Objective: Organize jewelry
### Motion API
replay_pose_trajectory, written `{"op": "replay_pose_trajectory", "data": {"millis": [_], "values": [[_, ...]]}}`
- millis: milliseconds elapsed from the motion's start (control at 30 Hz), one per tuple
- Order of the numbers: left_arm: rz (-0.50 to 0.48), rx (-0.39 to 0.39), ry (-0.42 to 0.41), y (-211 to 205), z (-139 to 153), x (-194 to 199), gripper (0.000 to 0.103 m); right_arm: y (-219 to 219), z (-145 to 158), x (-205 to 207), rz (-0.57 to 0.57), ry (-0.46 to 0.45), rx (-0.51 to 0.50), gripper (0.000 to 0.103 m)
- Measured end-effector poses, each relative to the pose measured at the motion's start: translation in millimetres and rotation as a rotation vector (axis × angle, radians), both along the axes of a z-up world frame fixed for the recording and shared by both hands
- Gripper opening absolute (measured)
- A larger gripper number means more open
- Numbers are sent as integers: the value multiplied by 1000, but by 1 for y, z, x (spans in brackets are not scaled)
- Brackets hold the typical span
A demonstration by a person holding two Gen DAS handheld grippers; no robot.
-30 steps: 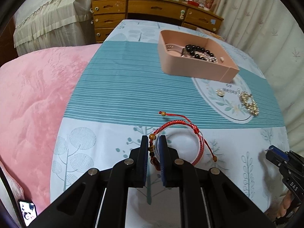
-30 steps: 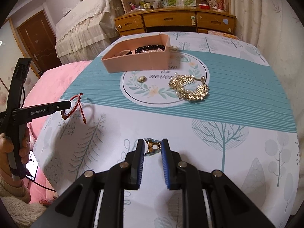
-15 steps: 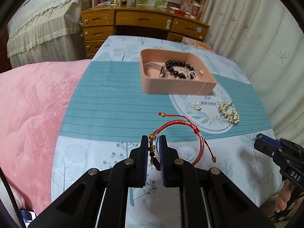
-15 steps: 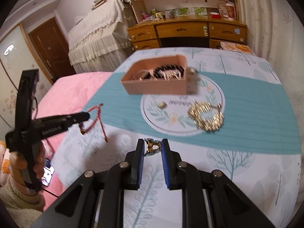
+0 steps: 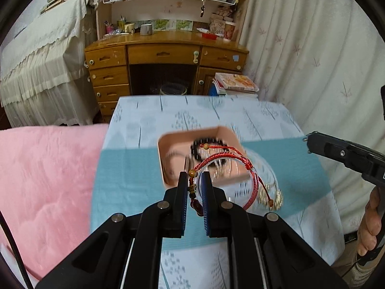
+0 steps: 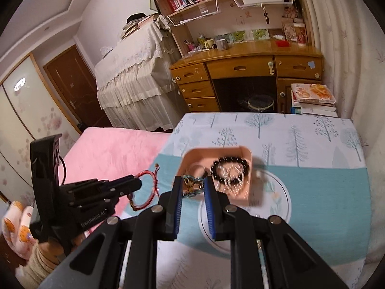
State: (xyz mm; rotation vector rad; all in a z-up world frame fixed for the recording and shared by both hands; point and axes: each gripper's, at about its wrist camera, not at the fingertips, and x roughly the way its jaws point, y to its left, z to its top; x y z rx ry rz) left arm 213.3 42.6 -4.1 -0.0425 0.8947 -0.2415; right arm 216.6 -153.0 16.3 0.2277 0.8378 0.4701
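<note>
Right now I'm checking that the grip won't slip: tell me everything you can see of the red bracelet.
The red bracelet is a braided red cord loop with loose cord tails ending in small tan beads, plus darker beads strung near the clamp. The left gripper is shut on that beaded section, so the loop hangs in the air beyond the fingertips, above the table. Nothing else touches it. In the right wrist view it dangles from the same gripper.

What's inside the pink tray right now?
The pink tray holds a black bead bracelet and a pale ring-shaped piece. The fingers and held jewelry hide its near part.
</note>
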Motion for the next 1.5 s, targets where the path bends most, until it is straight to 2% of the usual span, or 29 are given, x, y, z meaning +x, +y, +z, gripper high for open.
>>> {"op": "replay_pose_trajectory", "data": {"millis": [133,233,433,667,733,800,833,900,933,1200,1367,1500], "values": [[24,-10,15,-1,8,33,9,5,-1,40,-13,47,11,18],[49,1,28,-2,-1,61,9,10,-17,69,-44,93,9,18],[105,24,87,-4,-48,114,9,20,-69,114,-93,187,-30,18],[134,37,155,-11,-100,152,9,23,-115,138,-110,273,-57,18],[125,31,162,-14,-107,155,10,23,-121,140,-111,292,-63,19],[116,34,165,-16,-112,156,28,22,-123,139,-112,292,-78,20],[118,42,158,-17,-112,156,33,21,-123,136,-114,283,-84,21],[125,60,131,-18,-110,151,56,21,-120,132,-109,269,-82,21],[128,65,118,-17,-109,149,59,20,-118,129,-108,264,-81,21],[116,36,91,-12,-92,125,60,13,-103,100,-96,215,-80,21],[197,79,64,2,-88,129,60,7,-94,84,-104,183,-70,21],[220,33,113,12,-99,142,59,5,-92,75,-98,172,-80,21]]}}
